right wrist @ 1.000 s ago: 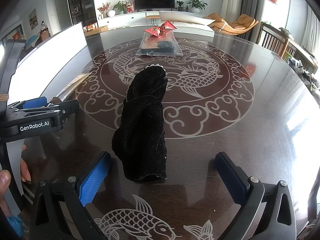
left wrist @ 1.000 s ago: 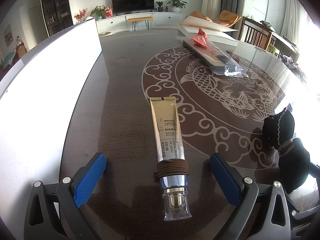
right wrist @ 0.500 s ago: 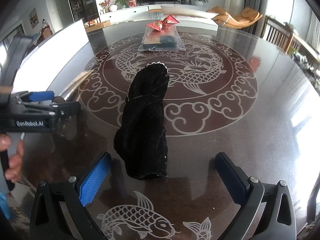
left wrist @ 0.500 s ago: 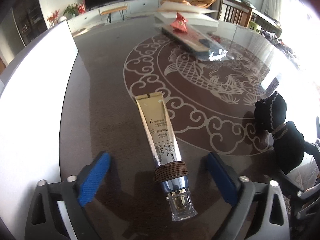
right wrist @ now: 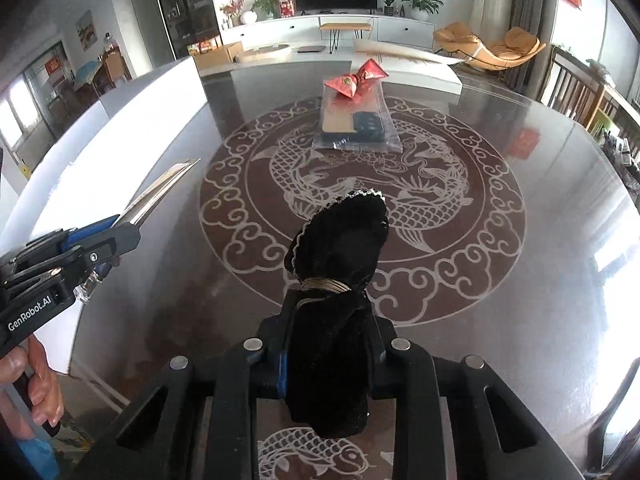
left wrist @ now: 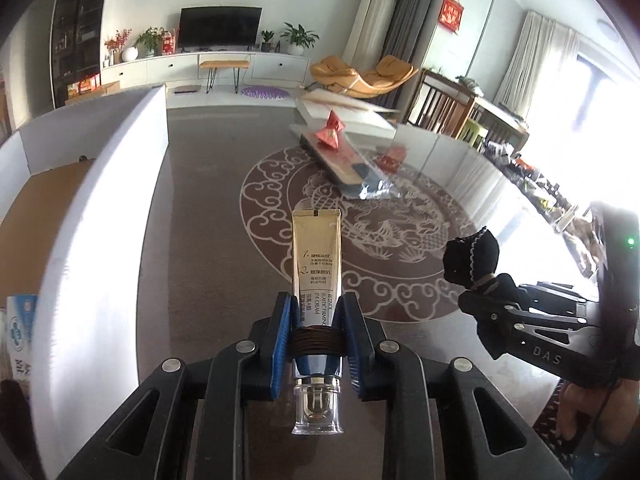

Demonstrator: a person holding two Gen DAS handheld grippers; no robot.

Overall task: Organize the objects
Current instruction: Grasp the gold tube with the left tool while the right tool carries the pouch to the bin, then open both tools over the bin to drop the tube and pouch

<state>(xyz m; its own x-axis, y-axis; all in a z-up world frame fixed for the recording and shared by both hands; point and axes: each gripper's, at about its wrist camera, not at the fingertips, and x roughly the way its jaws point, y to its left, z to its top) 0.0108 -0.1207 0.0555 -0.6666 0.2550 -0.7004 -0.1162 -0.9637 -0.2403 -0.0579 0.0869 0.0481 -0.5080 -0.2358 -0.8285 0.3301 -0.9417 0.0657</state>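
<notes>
The gold cream tube (left wrist: pixel 316 264) is now clamped near its cap end, at a brown elastic band (left wrist: pixel 316 340) wound around it, by the left hand-held gripper (left wrist: pixel 316 340). In the earlier frames the tube lay flat on the surface (left wrist: pixel 208 240) between wide-open jaws; those jaws have just been closing and the blue pads (left wrist: pixel 282 344) are now pressed on both sides of the tube. The tube is seen raised off the surface, crimped end pointing away, clear cap (left wrist: pixel 317 412) toward the camera.

The black velvet pouch (right wrist: pixel 340 280), tied at the neck with a cord (right wrist: pixel 326 286), has likewise been taken up by the right hand-held gripper (right wrist: pixel 328 360), whose jaws have just been closing and are now shut on its lower half. Earlier it lay on the surface between open jaws.

Both of the 2 items are judged picked and ready for transfer. The white box (left wrist: pixel 100 220) beside the surface is possibly the destination; its interior is poorly seen.
</notes>
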